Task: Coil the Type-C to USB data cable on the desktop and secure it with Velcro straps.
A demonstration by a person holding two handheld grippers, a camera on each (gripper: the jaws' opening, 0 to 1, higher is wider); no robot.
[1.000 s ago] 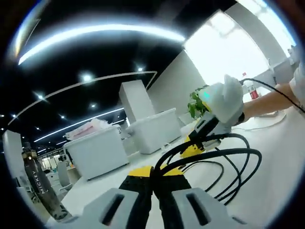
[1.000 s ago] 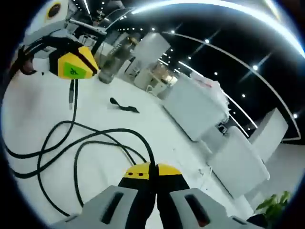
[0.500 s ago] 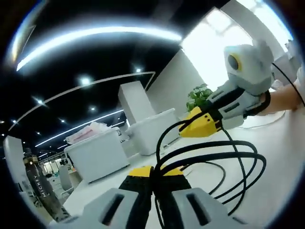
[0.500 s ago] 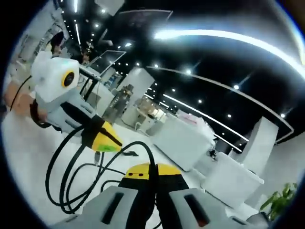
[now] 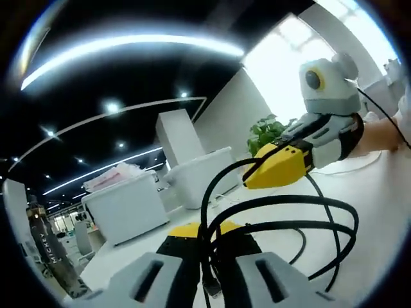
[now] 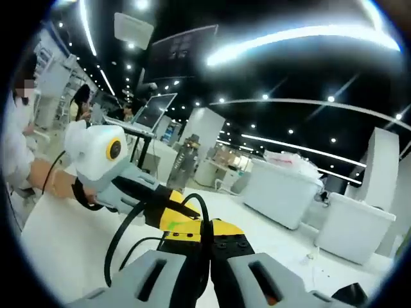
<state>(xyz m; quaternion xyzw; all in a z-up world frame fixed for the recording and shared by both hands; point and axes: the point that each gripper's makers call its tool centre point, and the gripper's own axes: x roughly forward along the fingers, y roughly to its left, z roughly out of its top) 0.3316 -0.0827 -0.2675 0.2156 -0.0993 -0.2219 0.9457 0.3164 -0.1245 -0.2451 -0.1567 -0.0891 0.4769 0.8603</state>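
The black data cable (image 5: 282, 201) hangs in several loops above the white desktop (image 5: 379, 192). My left gripper (image 5: 207, 236) is shut on the gathered strands, and a plug (image 5: 210, 287) dangles between its jaws. My right gripper (image 5: 249, 178) comes in from the right, close by, shut on the same cable. In the right gripper view, my right gripper (image 6: 205, 228) pinches the cable at its yellow tips. A loop of cable (image 6: 117, 240) curves down to the left there. The left gripper (image 6: 186, 213) meets it from the left, held by a hand.
White storage bins (image 5: 125, 205) (image 5: 202, 173) stand at the table's far side, with a green plant (image 5: 263, 131) behind them. A dark bottle (image 5: 48, 256) stands at the left. A person in white (image 6: 19, 141) is at the left of the right gripper view.
Both grippers have come closer together and tilted up off the desk. The loops have drawn tighter between them, and the plug now hangs at the left jaws.
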